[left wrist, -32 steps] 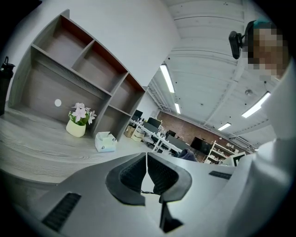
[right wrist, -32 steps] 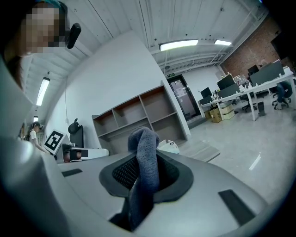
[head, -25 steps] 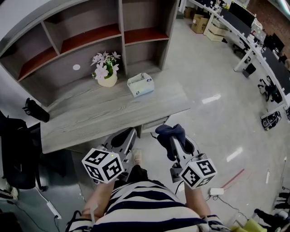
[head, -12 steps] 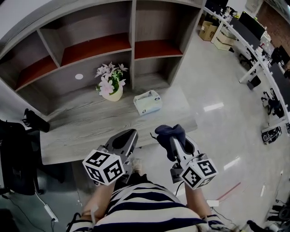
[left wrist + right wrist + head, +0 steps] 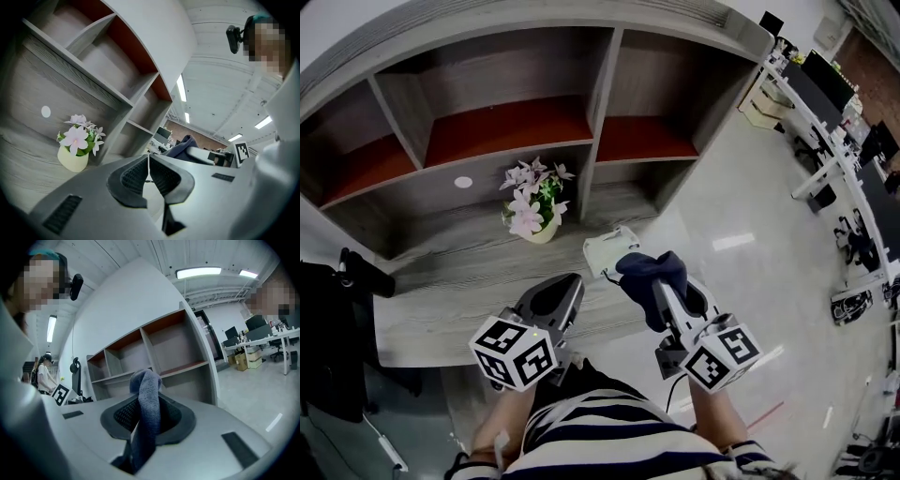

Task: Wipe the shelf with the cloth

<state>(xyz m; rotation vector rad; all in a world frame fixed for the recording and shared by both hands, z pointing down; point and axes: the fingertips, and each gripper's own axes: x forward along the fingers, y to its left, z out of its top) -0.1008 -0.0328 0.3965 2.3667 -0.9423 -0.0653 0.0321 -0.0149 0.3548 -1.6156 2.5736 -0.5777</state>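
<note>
The cloth (image 5: 146,401), dark blue and bunched, is sitting clamped between the jaws of the right gripper (image 5: 654,283), its loose top bulging above the fingertips. The left gripper (image 5: 566,287) is carrying nothing, its jaws pressed together, and it is hovering just left of the right one. Both grippers are hanging over the near edge of the grey wooden counter (image 5: 441,286), and neither is touching it. Just beyond the cloth, a white tissue box (image 5: 602,251) is lying on the counter, partly covered by the cloth in the head view. Left of the box, a pale pot of pink flowers (image 5: 534,208) is standing upright. Behind them the shelf unit (image 5: 602,103) is rising, grey-framed with reddish-brown boards in its open compartments. A small white disc (image 5: 463,182) is showing on its back panel. On the far right, office desks (image 5: 825,103) are lining a glossy floor (image 5: 741,225).
</note>
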